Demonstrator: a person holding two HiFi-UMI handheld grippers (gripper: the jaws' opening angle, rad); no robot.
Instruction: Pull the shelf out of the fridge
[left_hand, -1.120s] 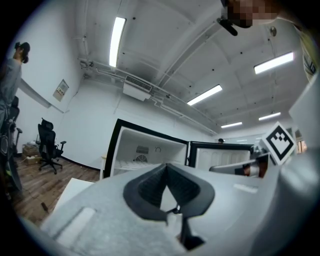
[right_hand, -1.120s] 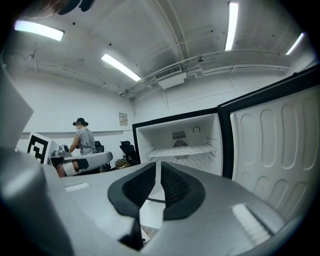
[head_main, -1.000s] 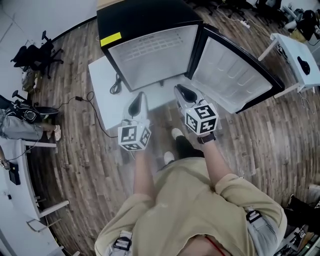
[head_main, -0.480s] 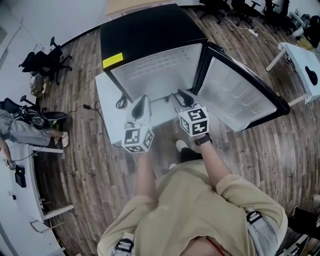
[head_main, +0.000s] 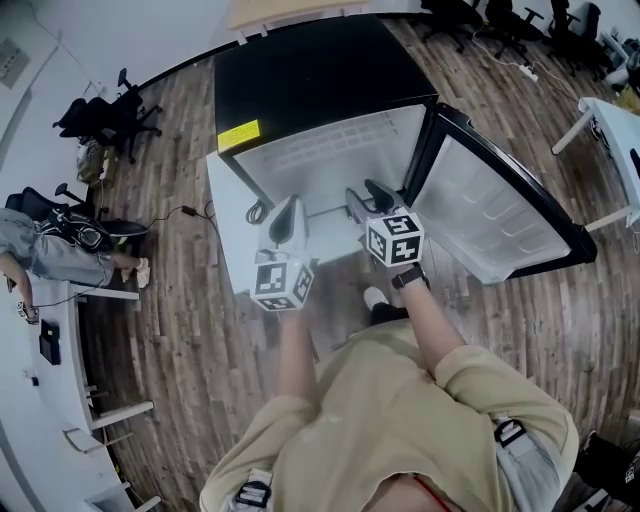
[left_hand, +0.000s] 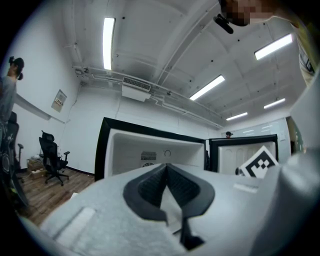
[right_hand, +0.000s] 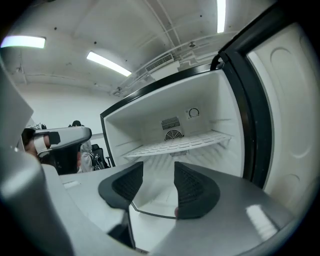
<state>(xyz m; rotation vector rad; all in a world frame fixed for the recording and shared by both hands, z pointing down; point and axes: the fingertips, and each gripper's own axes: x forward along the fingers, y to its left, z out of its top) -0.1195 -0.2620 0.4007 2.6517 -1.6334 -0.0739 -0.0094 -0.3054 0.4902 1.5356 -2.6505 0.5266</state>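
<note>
So I am at the very start of the job: getting ready to grab. The fridge (head_main: 300, 80) stands open, with its door (head_main: 500, 215) swung out to the right. The white wire shelf (right_hand: 180, 144) sits inside, across the middle of the fridge, and it is not pulled out at all yet.

My right gripper (right_hand: 158, 172) is spreading its jaws right now. Nothing is between them; I only see the inside of the fridge past them. The shelf is higher up and farther back than the jaws. My left gripper (left_hand: 166, 166) has its jaws pressed together and holds nothing.

Next, I think I need to lift the right gripper a bit, push it forward to the front edge of the shelf, and close on that edge. Then I can pull straight back.

Both arms reach out in front of the body, side by side, near the fridge opening. The right one is closer to the door. The left one tips upward, toward the ceiling lights.
</note>
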